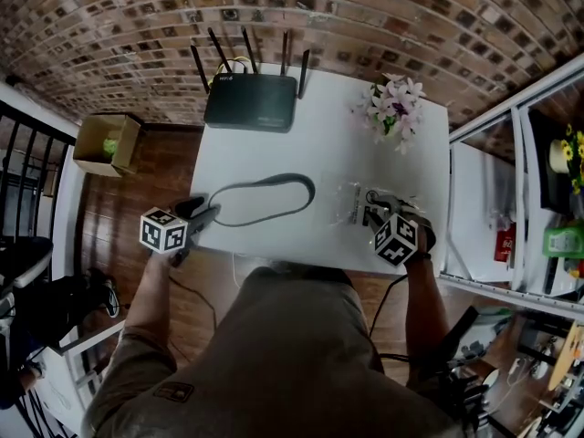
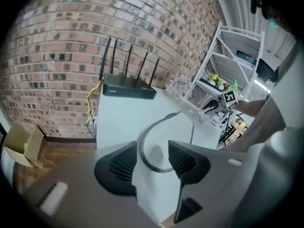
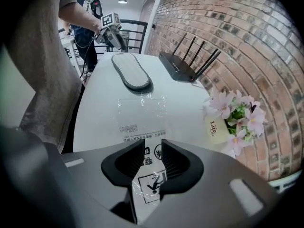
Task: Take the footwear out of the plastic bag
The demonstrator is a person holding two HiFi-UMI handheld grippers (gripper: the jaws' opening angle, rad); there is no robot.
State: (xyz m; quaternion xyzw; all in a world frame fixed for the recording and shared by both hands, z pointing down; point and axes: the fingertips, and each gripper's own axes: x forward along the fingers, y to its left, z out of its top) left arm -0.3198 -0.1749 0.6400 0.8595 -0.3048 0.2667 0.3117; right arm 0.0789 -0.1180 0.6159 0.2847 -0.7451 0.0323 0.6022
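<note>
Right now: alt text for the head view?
From above, a person holds a tool in each hand over a white table: the left tool by the end of flat, dark-rimmed footwear, the right tool over the clear plastic bag beside it. A black router and pink flowers sit near the brick wall.
</note>
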